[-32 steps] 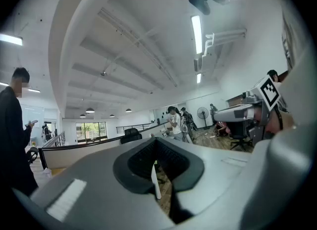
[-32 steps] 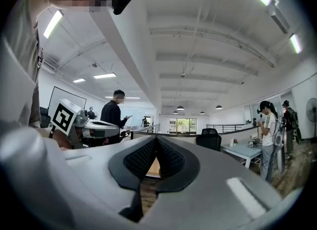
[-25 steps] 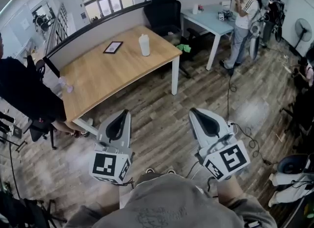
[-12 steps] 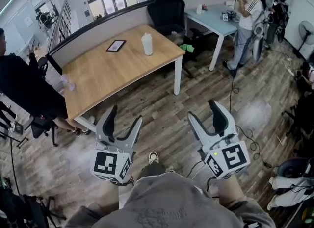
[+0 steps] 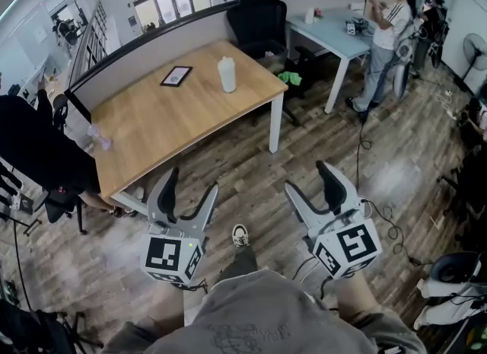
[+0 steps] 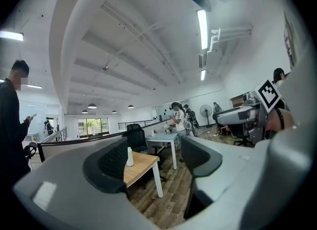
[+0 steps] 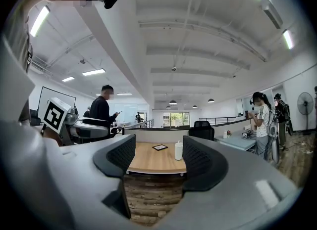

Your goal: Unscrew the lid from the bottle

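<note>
Left gripper (image 5: 190,189): jaws wide apart and just been opening, nothing between the pads. In the left gripper view only floor and the table corner show in the gap.

Right gripper (image 5: 311,183): jaws also spread and just been opening, empty. In the right gripper view the gap frames the table's near edge and wood floor (image 5: 228,170).

Both grippers are held level over the floor, well short of the table. A shoe (image 5: 240,234) shows between them, at 6 o'clock.

Bottle (image 5: 226,74): white, upright, lid on. It stands on the wooden table (image 5: 167,116) near its far right corner, at about 1 o'clock from the left gripper and 11 o'clock from the right. Well apart from both.

A dark-framed tablet (image 5: 176,76) lies flat at 9 o'clock of the bottle. A black office chair (image 5: 257,17) stands at 1 o'clock beyond it.

A person in black (image 5: 30,147) is at the table's left end. A person in a white top (image 5: 386,29) stands by a pale desk (image 5: 327,33) at 2 o'clock.
</note>
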The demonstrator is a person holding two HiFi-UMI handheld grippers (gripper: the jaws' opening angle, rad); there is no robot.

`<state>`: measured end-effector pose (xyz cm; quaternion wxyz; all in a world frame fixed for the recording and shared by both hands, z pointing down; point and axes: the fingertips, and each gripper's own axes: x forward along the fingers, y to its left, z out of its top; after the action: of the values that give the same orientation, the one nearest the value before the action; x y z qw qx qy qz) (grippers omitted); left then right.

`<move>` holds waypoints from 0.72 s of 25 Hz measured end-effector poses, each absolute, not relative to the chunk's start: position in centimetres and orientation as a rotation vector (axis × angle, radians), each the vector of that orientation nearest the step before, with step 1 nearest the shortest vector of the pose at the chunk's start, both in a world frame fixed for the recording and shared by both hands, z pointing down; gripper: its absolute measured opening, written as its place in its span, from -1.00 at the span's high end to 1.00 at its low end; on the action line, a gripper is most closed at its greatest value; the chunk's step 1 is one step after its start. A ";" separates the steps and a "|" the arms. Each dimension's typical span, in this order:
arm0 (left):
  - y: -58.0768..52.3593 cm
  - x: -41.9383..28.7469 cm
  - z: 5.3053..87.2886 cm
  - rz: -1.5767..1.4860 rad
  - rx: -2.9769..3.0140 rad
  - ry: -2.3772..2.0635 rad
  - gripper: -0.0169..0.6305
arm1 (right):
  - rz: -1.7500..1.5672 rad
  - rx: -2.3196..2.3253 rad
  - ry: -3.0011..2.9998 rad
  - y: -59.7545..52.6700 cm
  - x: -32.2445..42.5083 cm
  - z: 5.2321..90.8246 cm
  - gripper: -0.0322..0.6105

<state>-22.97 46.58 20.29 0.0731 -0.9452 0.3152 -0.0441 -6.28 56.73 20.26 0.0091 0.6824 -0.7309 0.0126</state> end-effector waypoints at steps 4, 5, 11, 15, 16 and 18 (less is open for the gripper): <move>42.6 -21.6 20.6 -0.146 -2.846 0.945 -0.06 | 0.065 2.129 -2.270 52.7 -4.8 20.8 0.01; 41.5 -21.2 20.7 -0.148 -2.848 0.944 -0.06 | 0.072 2.130 -2.269 51.6 -4.4 20.8 0.01; 33.9 -19.2 20.7 -0.186 -2.864 0.930 -0.09 | 0.131 2.133 -2.250 44.1 -2.5 21.1 0.01; 28.3 -18.4 21.2 -0.211 -2.882 0.914 -0.09 | 0.169 2.130 -2.234 38.7 -2.0 21.4 0.01; 26.9 -18.2 21.4 -0.218 -2.887 0.909 -0.09 | 0.178 2.132 -2.231 37.4 -1.9 21.5 0.01; 24.2 -17.8 21.7 -0.228 -2.894 0.898 -0.10 | 0.200 2.137 -2.231 34.8 -1.7 21.8 0.01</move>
<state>-17.80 24.16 21.71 0.0512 -0.9511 0.2952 -0.0750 -1.68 34.84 21.76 0.0227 0.6902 -0.7204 0.0647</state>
